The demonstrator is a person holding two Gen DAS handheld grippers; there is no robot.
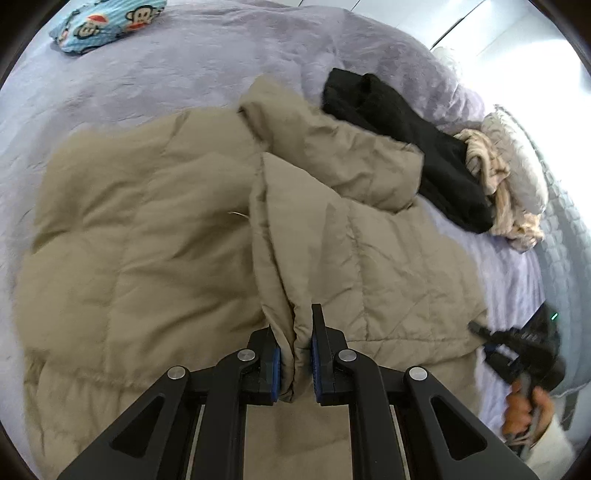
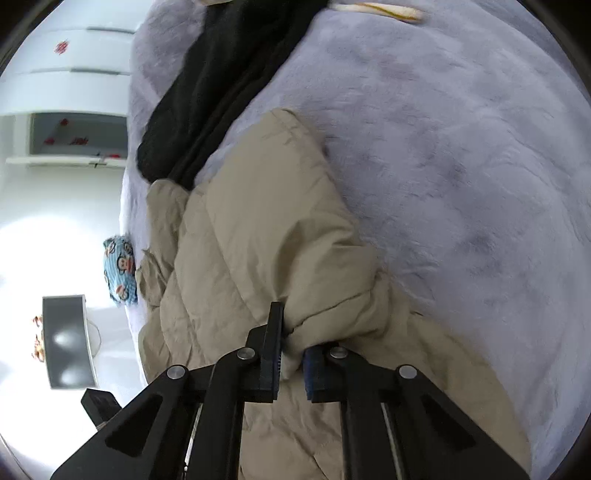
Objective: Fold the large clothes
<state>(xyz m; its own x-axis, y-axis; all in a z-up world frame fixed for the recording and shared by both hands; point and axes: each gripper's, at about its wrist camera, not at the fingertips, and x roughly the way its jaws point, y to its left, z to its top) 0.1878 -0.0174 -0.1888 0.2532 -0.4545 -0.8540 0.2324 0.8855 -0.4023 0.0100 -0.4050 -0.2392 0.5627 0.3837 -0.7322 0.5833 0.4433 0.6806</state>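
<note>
A large beige quilted jacket [image 1: 147,229] lies spread on a bed with a lilac cover [image 1: 166,74]. My left gripper [image 1: 295,332] is shut on a raised fold of the jacket's edge, the cloth pinched between its blue pads. In the right wrist view the same beige jacket [image 2: 258,240] fills the middle. There my right gripper [image 2: 291,343] is shut on a bunched fold of it, and the cloth hides the right fingertip. The right gripper [image 1: 517,350], held in a hand, also shows at the lower right of the left wrist view, blurred.
A black garment [image 1: 406,147] lies behind the jacket, next to a cream patterned garment [image 1: 495,184] and a pale pillow [image 1: 524,166]. A blue monkey-print cushion [image 1: 107,22] sits at the bed's far left. White cabinets [image 2: 66,92] stand beyond the bed.
</note>
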